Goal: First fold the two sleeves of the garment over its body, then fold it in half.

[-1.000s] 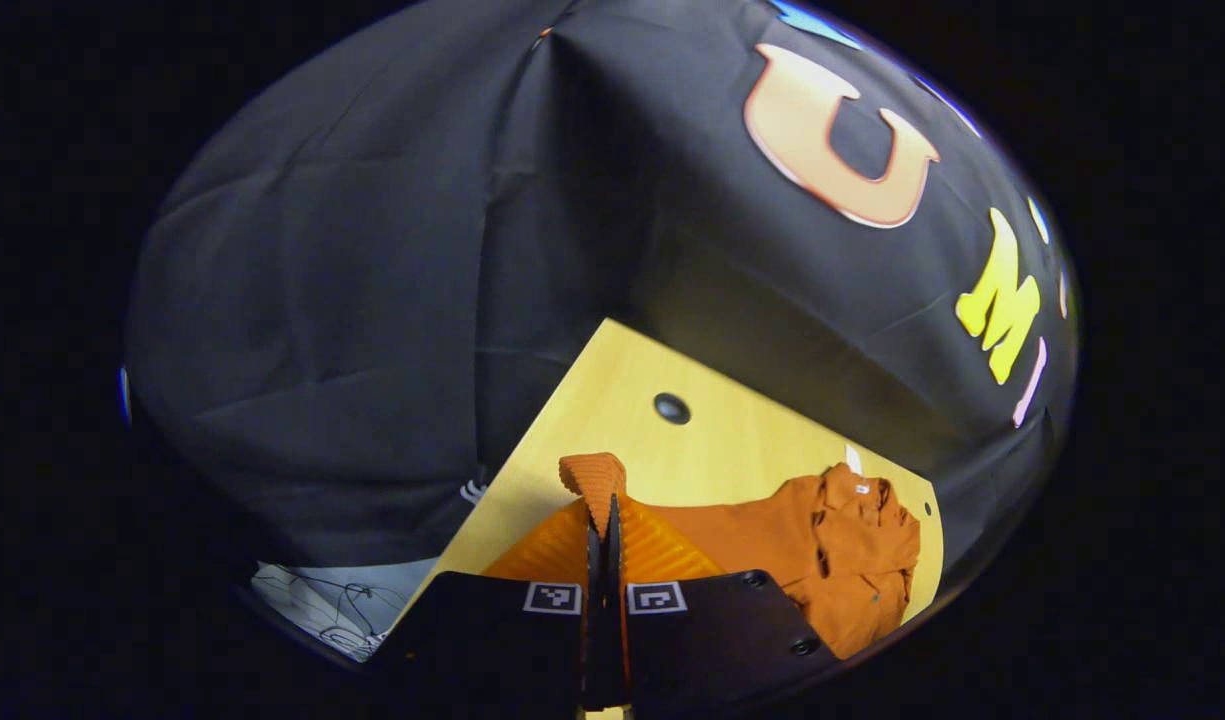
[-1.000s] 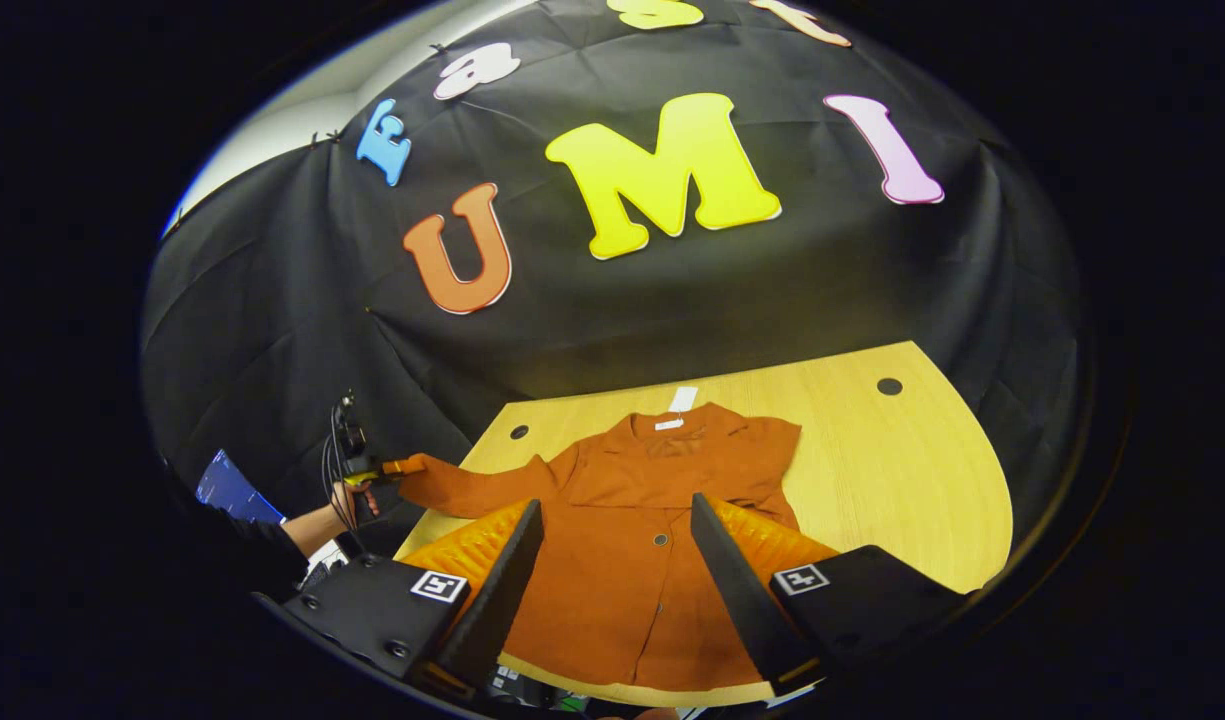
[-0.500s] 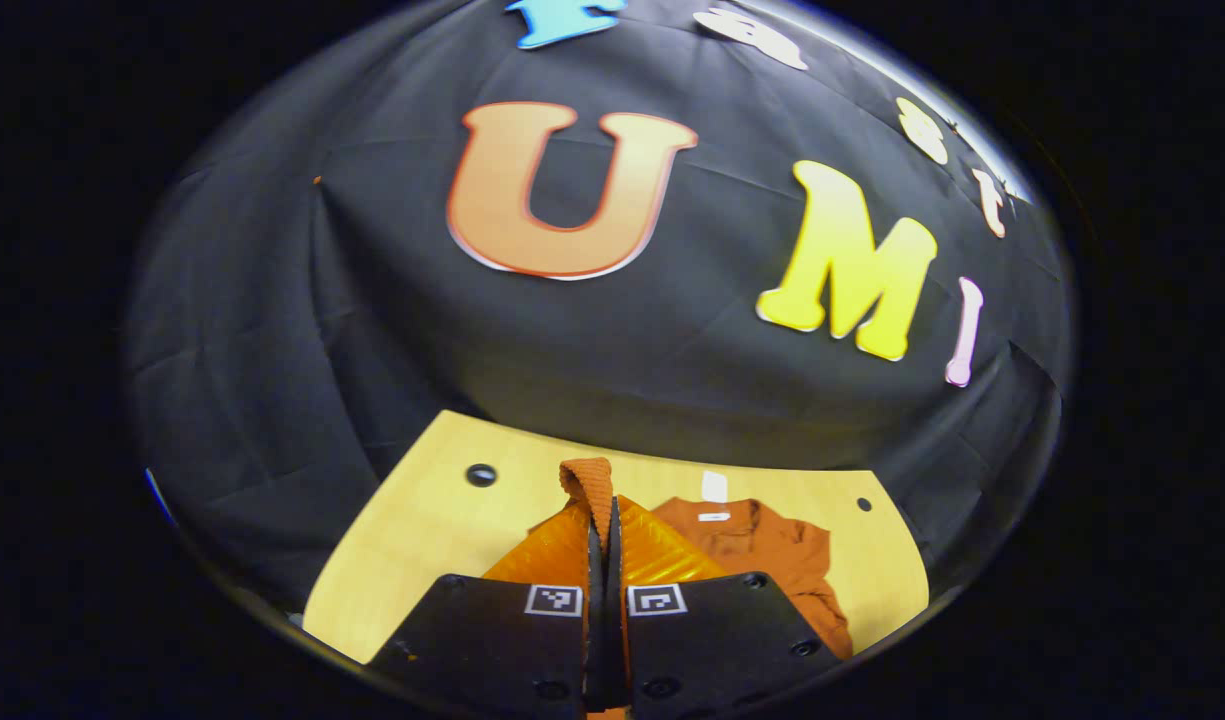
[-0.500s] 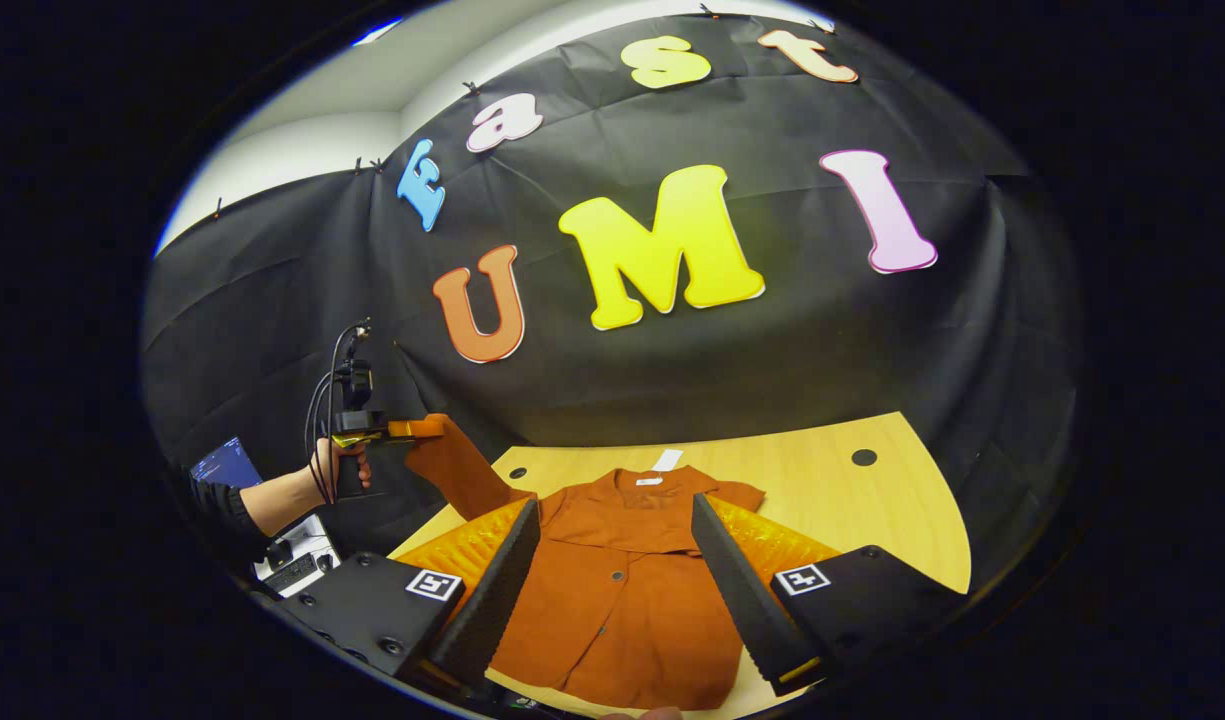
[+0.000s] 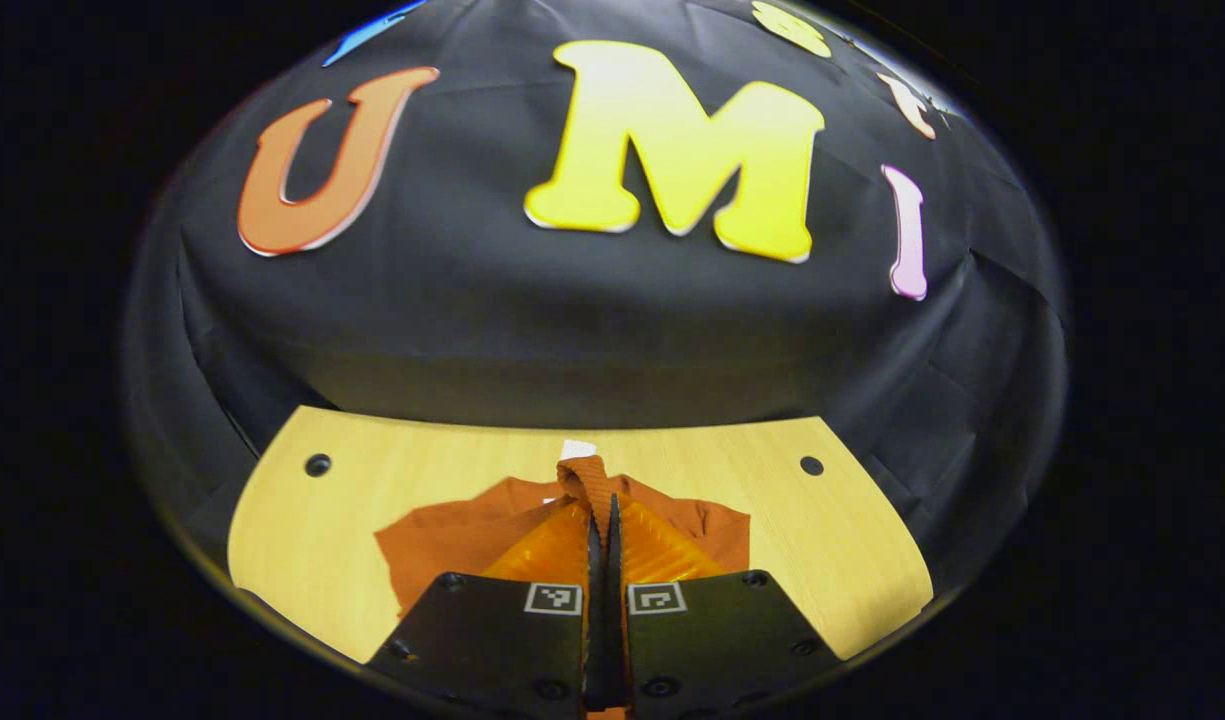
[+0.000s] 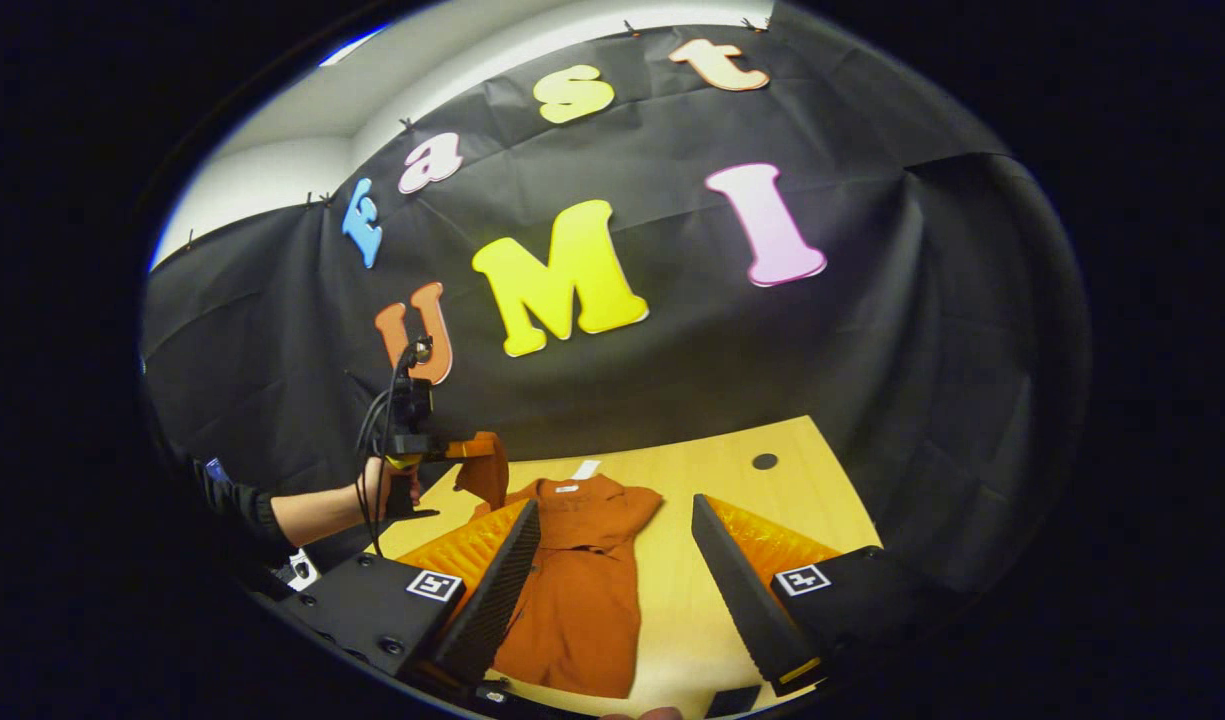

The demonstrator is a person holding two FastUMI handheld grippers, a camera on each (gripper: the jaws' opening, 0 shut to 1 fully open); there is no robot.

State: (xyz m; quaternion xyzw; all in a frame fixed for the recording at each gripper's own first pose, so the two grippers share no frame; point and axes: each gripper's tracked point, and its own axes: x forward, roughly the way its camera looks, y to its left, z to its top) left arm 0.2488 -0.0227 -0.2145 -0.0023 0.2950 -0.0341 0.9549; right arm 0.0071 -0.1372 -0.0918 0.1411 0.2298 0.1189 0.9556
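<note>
A rust-orange buttoned garment (image 6: 582, 590) lies flat on the pale wooden table (image 6: 772, 510), collar toward the back wall. My left gripper (image 5: 602, 510) is shut on the ribbed cuff (image 5: 584, 478) of one sleeve and holds it up over the garment's body (image 5: 442, 540). In the right gripper view a hand (image 6: 382, 490) holds that left gripper (image 6: 472, 447) above the garment's upper left, and the sleeve (image 6: 484, 478) hangs down from it. My right gripper (image 6: 614, 505) stands open at the near edge, over the garment's right side, with nothing between its fingers.
The table has round holes near its back corners (image 5: 318, 464) (image 5: 811, 465) (image 6: 764, 461). Bare wood lies to the right of the garment (image 5: 832, 560). Black cloth closes the booth behind the table. A white tag (image 6: 584, 468) sticks out at the collar.
The left gripper lifted the sleeve off the table's left side and swung it in over the garment's body. The right gripper stayed open and turned to the right.
</note>
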